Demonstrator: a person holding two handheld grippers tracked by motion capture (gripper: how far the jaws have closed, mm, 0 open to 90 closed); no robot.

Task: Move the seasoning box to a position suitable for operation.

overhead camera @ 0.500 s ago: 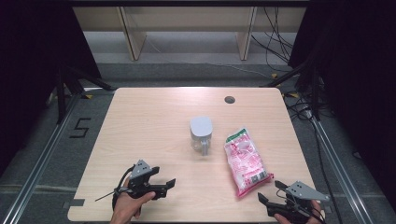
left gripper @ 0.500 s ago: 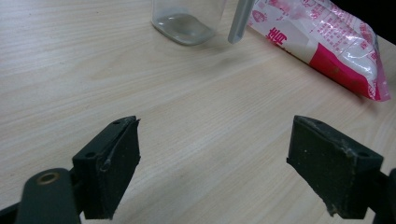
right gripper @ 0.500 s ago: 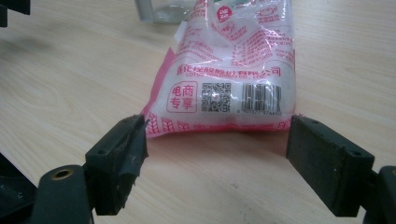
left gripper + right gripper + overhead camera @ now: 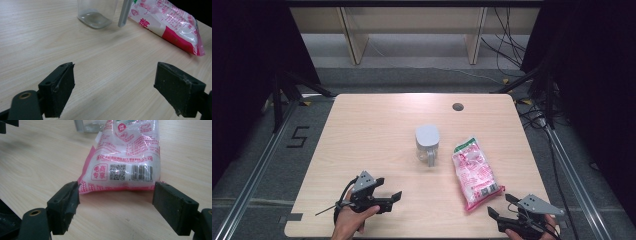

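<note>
1. I see a pale wooden table (image 4: 362,140) with a fine straight grain and rounded corners, and a small dark round hole (image 4: 457,106) near its far edge.
2. My left gripper (image 4: 394,200) sits over the near left part of the table, its black jaws released and spread wide with only bare wood between them. In the left gripper view the pads (image 4: 61,90) look matte, blocky and a little scuffed at the edges.
3. My right gripper (image 4: 501,206) hovers at the near right corner, jaws likewise released and grasping nothing. A grey three-cornered plate rides on top of each gripper.
4. The bag (image 4: 474,172) lies flat on the right half of the table, just far of the right gripper. It is a glossy, crinkled plastic pouch, pink and white with red print, oblong and plump.
5. In the right gripper view, the bag's (image 4: 125,157) near end faces the open jaws, its sealed seam showing a barcode and a square code. The pads stand just short of that seam, not touching it.
6. The jar (image 4: 428,145) stands upright near the table's middle, just left of the bag and apart from it. It is clear plastic with rounded-square walls, a grey lid and a grey handle.
7. In the left gripper view the jar's (image 4: 96,15) clear base looks empty.
</note>
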